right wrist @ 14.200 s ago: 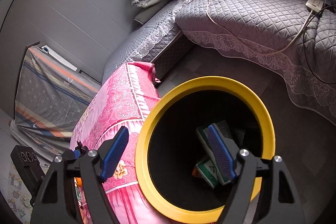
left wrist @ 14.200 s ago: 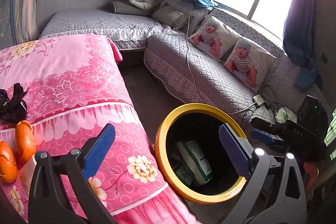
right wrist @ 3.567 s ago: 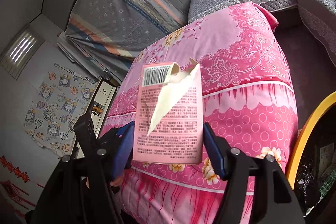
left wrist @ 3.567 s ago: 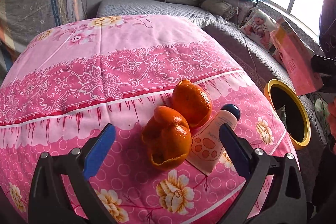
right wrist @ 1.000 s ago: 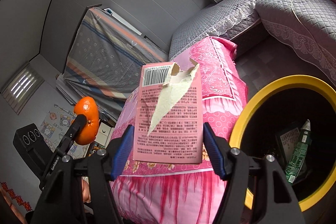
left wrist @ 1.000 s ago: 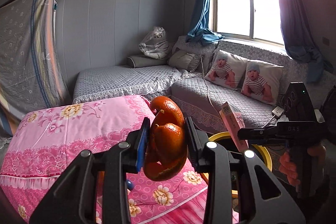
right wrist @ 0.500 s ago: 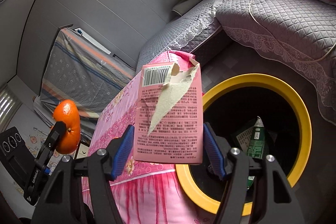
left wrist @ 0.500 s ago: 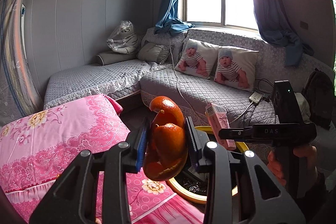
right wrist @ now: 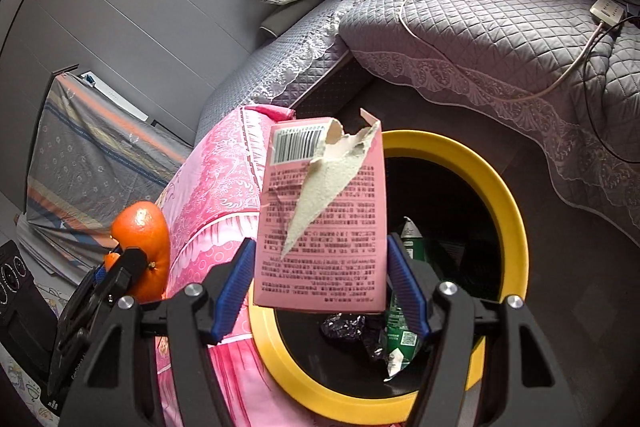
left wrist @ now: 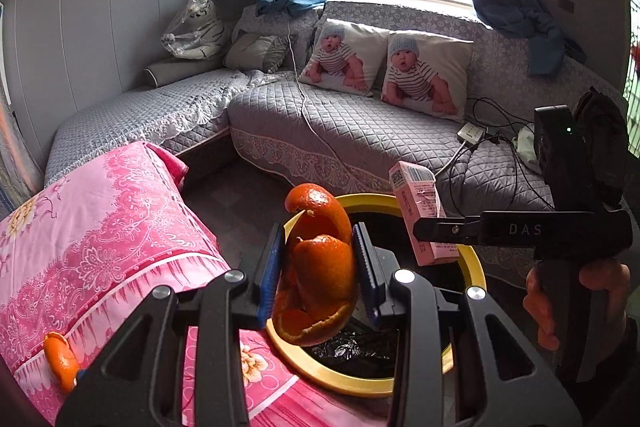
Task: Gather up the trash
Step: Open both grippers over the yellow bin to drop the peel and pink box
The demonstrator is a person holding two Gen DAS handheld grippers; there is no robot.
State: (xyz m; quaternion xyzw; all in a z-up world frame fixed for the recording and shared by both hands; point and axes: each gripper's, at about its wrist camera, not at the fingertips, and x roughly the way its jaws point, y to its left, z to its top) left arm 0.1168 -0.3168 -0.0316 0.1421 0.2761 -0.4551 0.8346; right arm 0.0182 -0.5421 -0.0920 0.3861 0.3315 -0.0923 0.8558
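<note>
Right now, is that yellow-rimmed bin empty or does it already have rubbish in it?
Not empty. Inside the bin lie a green packet and crumpled dark foil, seen below the pink carton.

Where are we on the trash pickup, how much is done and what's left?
Done: wrappers and packets already lie in the yellow-rimmed bin. In hand: the left gripper is shut on orange peel and the right gripper on a torn pink carton, both over the bin, not yet dropped. Left: another peel piece on the pink-covered table.
</note>
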